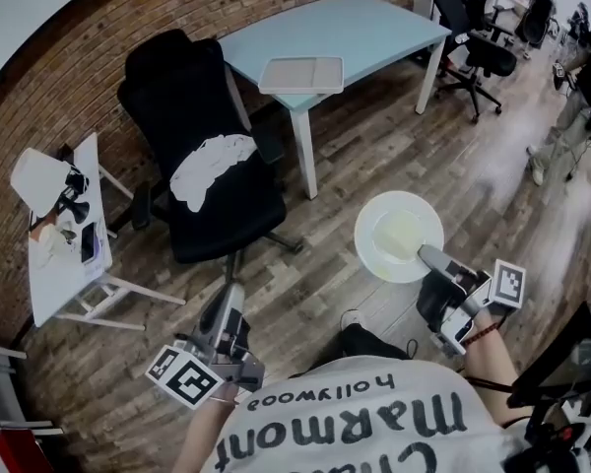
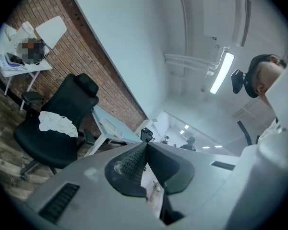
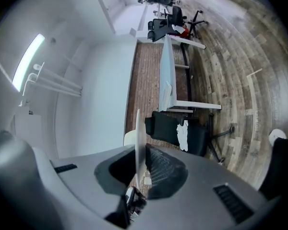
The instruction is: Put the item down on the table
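Status: not done. Plate (image 1: pixel 399 236) is in the R gripper (image 1: pixel 431 260), jaws clamped on its rim; in the right gripper view it sits edge-on between them. It hangs over bare floor (image 1: pixel 492 156), well short of the table (image 1: pixel 374 28) and off its near-right corner. L gripper (image 1: pixel 228 302) has jaws together w/ nothing between, low and far from the table, idle.

Left to do, imo: carry plate to the table, lower flat, release.

Clearance:
- Tray (image 1: pixel 301 74) overhangs the table's near edge at the front-left, so avoid that spot.
- The table's middle and right look bare, plenty of room there.
- Chair (image 1: pixel 192 136) w/ white cloth (image 1: pixel 212 166) sits at the table's left end, so approach from the table's right-front side; floor there is open.
- Watch the table's near edge and front leg (image 1: pixel 305 156) on approach, and keep the plate level.
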`<state>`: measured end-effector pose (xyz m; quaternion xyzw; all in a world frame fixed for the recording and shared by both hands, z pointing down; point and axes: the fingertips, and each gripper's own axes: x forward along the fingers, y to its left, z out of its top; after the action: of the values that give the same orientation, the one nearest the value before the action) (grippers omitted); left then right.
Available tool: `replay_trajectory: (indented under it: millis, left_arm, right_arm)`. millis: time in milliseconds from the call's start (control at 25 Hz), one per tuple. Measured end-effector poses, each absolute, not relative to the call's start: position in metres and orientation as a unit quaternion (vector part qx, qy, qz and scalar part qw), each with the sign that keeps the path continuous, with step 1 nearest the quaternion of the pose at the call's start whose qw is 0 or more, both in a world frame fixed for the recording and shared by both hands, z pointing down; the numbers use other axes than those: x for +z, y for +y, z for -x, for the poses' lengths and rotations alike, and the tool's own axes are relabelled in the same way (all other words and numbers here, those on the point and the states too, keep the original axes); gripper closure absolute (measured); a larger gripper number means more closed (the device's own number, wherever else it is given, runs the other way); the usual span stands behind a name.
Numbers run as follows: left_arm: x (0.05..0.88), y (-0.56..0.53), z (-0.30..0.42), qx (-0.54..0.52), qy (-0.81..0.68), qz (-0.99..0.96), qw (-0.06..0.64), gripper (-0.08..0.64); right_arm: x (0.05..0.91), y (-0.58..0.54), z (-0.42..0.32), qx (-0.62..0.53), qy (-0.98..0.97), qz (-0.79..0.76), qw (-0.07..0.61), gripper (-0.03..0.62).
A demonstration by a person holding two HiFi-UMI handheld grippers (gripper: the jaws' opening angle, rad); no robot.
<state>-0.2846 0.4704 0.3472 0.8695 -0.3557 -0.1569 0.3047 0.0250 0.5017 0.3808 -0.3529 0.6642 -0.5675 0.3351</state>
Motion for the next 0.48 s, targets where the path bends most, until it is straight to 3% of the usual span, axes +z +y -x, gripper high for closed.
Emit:
replay_trajectory:
  millis: [480]
  left_arm:
    - [0.35, 0.362, 0.232, -0.137, -0.371, -0.862, 0.316, 0.552]
  right_arm:
    - [0.389, 0.385, -0.082, -0.582, 0.662, 0.345, 0.324, 0.56]
